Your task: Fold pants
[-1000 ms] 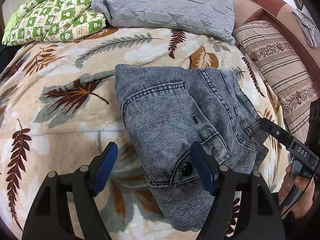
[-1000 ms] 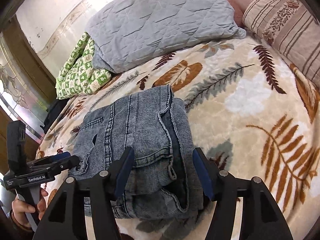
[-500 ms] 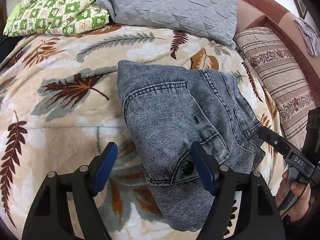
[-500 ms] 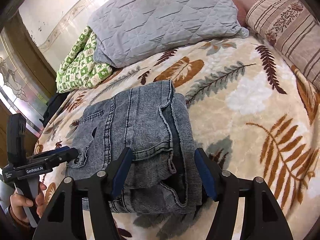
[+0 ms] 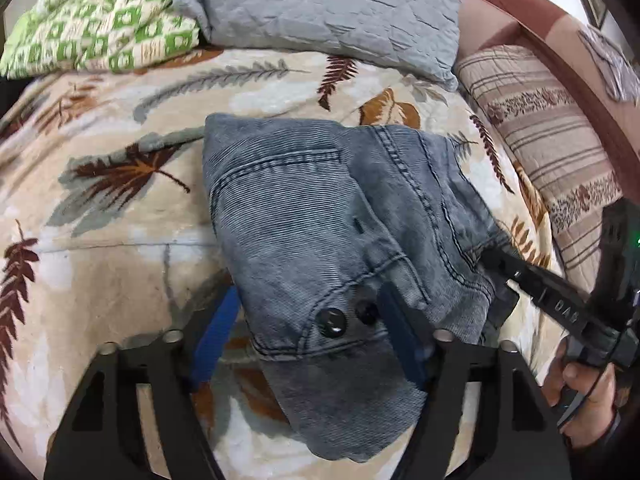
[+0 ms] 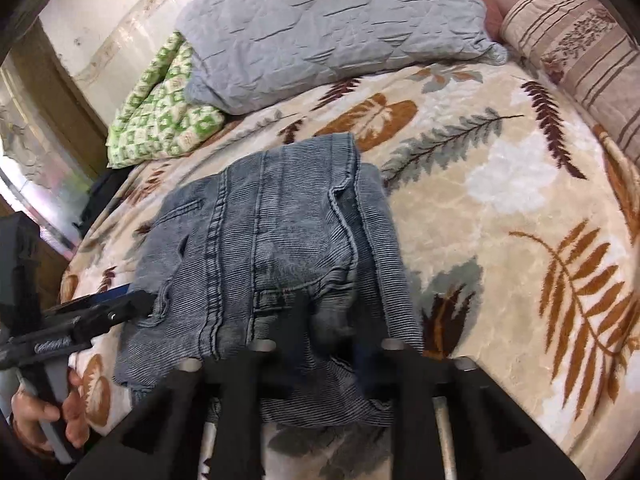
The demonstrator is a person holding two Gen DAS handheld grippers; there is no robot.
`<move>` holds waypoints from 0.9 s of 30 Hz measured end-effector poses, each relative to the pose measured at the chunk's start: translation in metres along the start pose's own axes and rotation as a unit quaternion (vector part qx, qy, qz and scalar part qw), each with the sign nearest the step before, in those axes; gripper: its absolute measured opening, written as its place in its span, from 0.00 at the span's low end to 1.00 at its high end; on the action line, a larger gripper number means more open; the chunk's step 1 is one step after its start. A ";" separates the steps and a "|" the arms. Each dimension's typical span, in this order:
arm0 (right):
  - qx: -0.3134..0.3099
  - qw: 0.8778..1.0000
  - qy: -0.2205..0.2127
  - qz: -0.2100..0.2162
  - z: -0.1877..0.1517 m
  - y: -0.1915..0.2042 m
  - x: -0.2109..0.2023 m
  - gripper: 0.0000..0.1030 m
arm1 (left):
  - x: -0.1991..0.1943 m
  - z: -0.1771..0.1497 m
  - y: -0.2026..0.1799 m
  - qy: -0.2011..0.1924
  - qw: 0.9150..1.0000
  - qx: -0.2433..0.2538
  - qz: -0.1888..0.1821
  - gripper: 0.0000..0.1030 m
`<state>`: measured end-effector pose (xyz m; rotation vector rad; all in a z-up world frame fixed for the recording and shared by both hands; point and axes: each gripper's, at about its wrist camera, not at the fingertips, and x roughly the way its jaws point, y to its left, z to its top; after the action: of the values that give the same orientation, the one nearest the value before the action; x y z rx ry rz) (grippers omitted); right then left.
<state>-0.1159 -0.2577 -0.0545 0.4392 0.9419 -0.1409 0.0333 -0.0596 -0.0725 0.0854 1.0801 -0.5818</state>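
Observation:
The grey-blue denim pants (image 5: 320,216) lie folded into a thick bundle on the leaf-print blanket (image 5: 104,264). My left gripper (image 5: 308,332) straddles the near waistband corner by the black button (image 5: 330,322); its blue pads (image 5: 218,332) stand apart, narrower than before. My right gripper (image 6: 326,320) has closed in on the bundle's near edge; denim (image 6: 280,248) bunches between its fingers. Each gripper shows in the other's view, the right one (image 5: 500,264) at the pants' right edge, the left one (image 6: 132,300) at their left edge.
A grey quilted pillow (image 5: 320,8) and a green-and-white checked quilt (image 5: 100,28) lie at the back. A striped pillow (image 5: 540,132) and a brown headboard (image 5: 520,28) are at the right. A wooden frame with glass (image 6: 36,152) stands left of the bed.
Both grippers have moved forward onto the pants' near edge. The right gripper's fingers have closed on the denim. The left gripper's pads have come closer together around the waistband.

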 end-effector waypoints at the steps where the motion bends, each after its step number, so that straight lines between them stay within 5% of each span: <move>1: 0.000 1.000 -0.011 0.002 -0.001 0.001 -0.005 0.10 | -0.004 -0.001 -0.003 -0.004 1.000 0.008 0.002 0.65; 10: -0.032 0.997 -0.068 0.023 -0.004 0.015 -0.054 0.08 | -0.032 -0.019 -0.017 -0.004 0.999 0.032 -0.030 0.63; 21: -0.004 1.000 -0.014 -0.015 -0.029 -0.012 -0.006 0.10 | -0.010 -0.037 -0.017 0.015 0.999 0.032 -0.022 0.61; 25: -0.002 0.999 -0.027 -0.037 -0.018 -0.011 -0.023 0.36 | -0.025 -0.025 -0.021 -0.004 0.999 0.039 0.009 0.61; 27: -0.006 0.998 -0.045 -0.041 -0.010 -0.009 -0.036 0.36 | -0.037 -0.016 -0.026 -0.029 0.998 0.048 0.020 0.61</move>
<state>-0.1477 -0.2643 -0.0337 0.3808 0.8724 -0.2273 -0.0046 -0.0614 -0.0434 0.1734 0.9924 -0.5967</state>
